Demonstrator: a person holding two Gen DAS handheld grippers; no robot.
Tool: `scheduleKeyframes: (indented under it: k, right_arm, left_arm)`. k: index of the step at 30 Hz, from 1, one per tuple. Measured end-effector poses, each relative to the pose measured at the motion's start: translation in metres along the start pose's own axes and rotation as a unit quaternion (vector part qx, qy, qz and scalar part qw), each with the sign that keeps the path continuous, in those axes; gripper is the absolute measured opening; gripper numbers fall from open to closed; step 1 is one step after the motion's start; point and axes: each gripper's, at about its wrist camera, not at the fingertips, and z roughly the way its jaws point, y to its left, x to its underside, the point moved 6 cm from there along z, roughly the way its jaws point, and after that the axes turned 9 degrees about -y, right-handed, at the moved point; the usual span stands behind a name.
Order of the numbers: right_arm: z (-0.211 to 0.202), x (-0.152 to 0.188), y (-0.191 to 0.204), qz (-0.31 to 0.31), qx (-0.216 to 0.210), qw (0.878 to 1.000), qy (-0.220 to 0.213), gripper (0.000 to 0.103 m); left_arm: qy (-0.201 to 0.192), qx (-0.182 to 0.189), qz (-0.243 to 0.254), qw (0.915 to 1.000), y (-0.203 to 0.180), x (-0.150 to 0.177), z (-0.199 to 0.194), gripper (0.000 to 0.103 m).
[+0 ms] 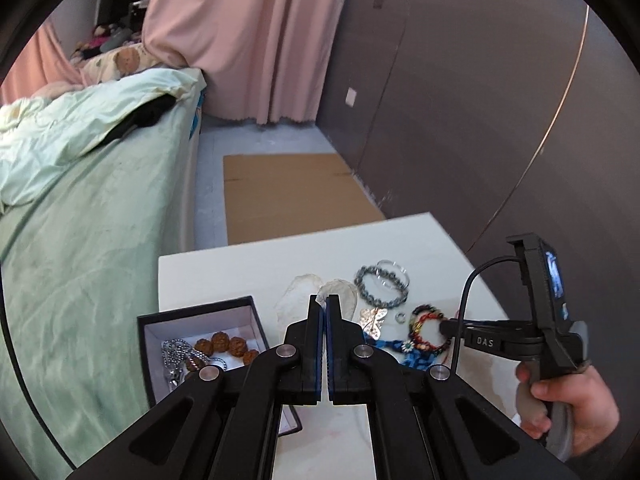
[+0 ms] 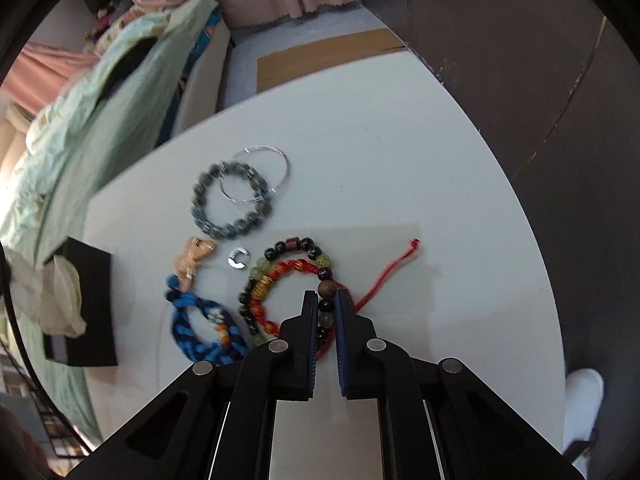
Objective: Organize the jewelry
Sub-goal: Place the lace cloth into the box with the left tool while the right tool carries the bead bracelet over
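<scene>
The multicoloured bead bracelet (image 2: 288, 280) lies on the white table (image 2: 400, 160), a red thread bracelet (image 2: 296, 270) coiled inside it; the right gripper (image 2: 324, 300) pinches its beads, jaws nearly together; blue braided cord (image 2: 200, 320), grey bead bracelet (image 2: 228, 204) and small silver ring (image 2: 239, 259) lie to the left; the left gripper (image 1: 324, 304) is pressed together, empty, above the black box (image 1: 192, 320) holding brown beads (image 1: 224, 346).

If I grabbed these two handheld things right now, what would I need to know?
Left tool: shut, empty, above the table.
Right tool: shut on the multicolour bead bracelet, which lies on the table.
Done: brown bead bracelet and silver chain are in the black box.
Left on the table: grey bead bracelet, wire bangle, small ring, gold piece, blue braid.
</scene>
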Motion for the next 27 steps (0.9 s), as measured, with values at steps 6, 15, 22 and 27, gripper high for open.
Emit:
scheduleKeyframes:
  k: [6,15,22,27]
  right_arm:
    - [-0.031,-0.011,0.016,0.015,-0.046,0.998,-0.044,0.009]
    - [-0.065,-0.024,0.058,-0.005,-0.083,0.990,-0.110,0.009]
    - [-0.085,-0.028,0.102,-0.022,-0.126,0.980,-0.152,0.009]
    - [-0.090,-0.027,0.129,-0.032,-0.160,0.973,-0.162,0.009]
  left_arm:
    - [-0.035,0.010,-0.022,0.9991,0.020,-0.014,-0.030,0.001]
    - [-0.026,-0.012,-0.078,0.9965,0.068,0.005,-0.034,0.001]
    - [-0.037,0.014,-0.125,0.9914,0.088,0.008,-0.032,0.001]
    - [-0.004,0.046,-0.157,0.9865,0.090,0.010,-0.022,0.031]
